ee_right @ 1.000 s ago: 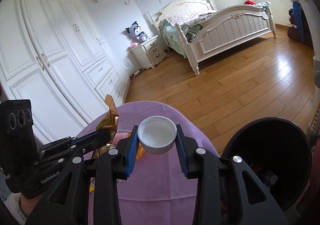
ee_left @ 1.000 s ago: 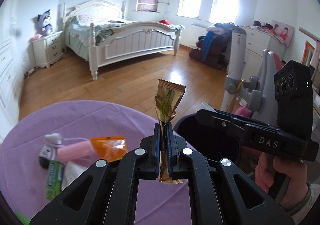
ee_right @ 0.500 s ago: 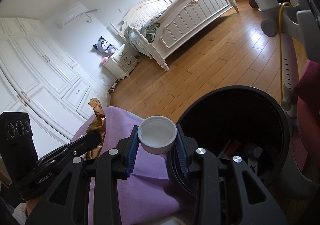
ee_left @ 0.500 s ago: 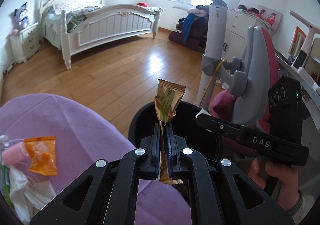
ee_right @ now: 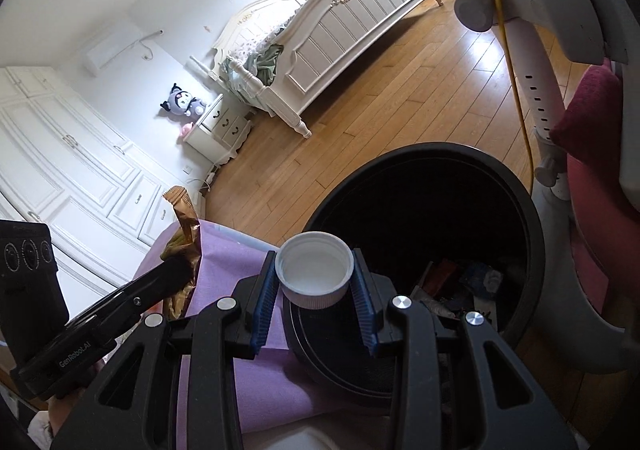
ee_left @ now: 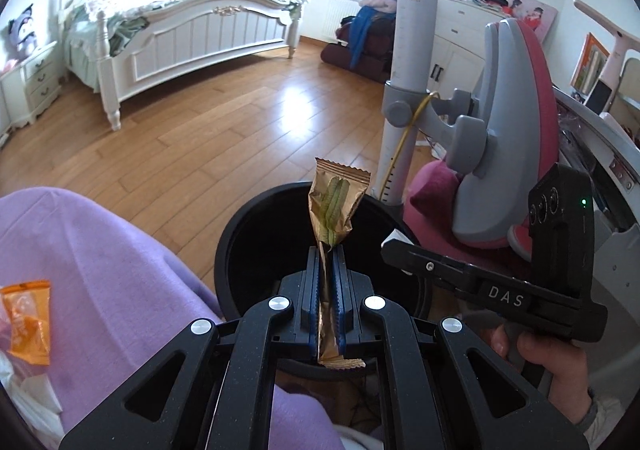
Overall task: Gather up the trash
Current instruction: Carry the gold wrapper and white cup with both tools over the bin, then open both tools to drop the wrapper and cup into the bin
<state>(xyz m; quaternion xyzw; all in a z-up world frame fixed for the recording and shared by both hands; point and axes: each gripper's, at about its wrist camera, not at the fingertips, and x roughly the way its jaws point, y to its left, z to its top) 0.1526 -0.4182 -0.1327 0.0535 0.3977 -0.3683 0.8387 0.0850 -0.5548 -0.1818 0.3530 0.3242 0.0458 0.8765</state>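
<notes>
My left gripper [ee_left: 327,262] is shut on a gold snack wrapper [ee_left: 335,205], which stands upright over the mouth of a black round bin [ee_left: 240,234]. In the right wrist view my right gripper [ee_right: 316,274] is shut on a white bottle cap [ee_right: 316,270], open side up, held just above the bin's [ee_right: 432,153] near left rim. Some trash lies at the bin's bottom. The left gripper and its wrapper [ee_right: 182,221] show at the left of that view, and the right gripper's body [ee_left: 496,290] crosses the right side of the left wrist view.
A purple-covered table [ee_left: 100,258] lies left of the bin, with an orange wrapper [ee_left: 28,322] and white crumpled paper [ee_left: 24,394] on it. A grey and pink chair [ee_left: 504,137] with its post stands right behind the bin. Wooden floor and a white bed [ee_left: 192,33] lie beyond.
Both grippers have swung from over the table to the right and down, so the wrapper and the cap now hang over the bin. Both grips are unchanged.
</notes>
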